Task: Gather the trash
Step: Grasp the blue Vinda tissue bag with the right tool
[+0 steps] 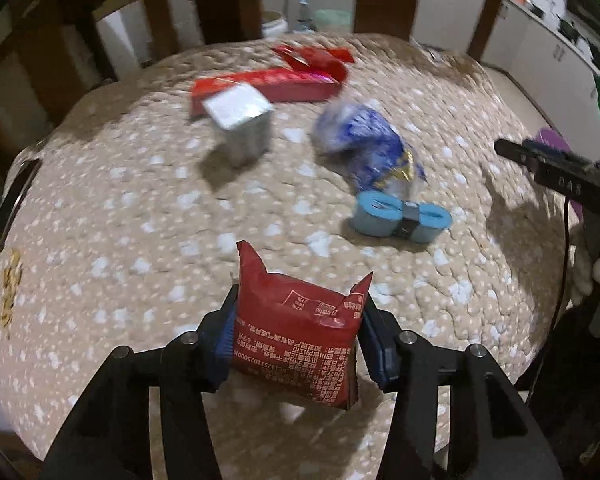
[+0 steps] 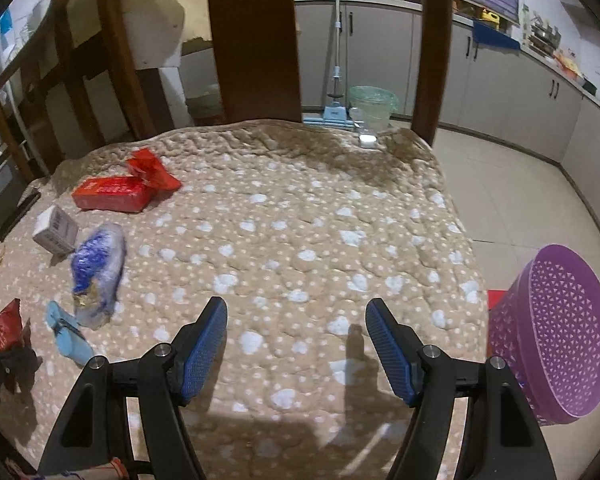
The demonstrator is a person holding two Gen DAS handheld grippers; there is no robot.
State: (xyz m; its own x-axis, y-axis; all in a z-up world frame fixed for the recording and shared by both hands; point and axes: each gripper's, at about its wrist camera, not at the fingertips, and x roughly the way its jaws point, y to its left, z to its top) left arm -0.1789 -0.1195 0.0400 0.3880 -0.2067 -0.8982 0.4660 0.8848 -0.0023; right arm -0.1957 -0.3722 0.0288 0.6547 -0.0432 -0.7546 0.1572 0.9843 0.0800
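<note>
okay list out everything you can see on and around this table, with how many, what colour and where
Snack packet: one, dark red, held between the left gripper's pads above the near edge.
Long box: one, red, far left of the table.
Wrapper: one, red, resting against the far end of the long box.
Small box: one, white-grey, left side, nearer than the long box.
Crumpled bag: one, blue and white, left of centre.
Flat bow-shaped item: one, light blue, just in front of the crumpled bag.
Blanket: one, beige with white spots, covering the table.
Basket: one, purple, perforated, beside the table's right edge.
Chair back: one, brown, behind the table.
Left gripper: closed on the snack packet.
Right gripper: open, empty, over the blanket.
</note>
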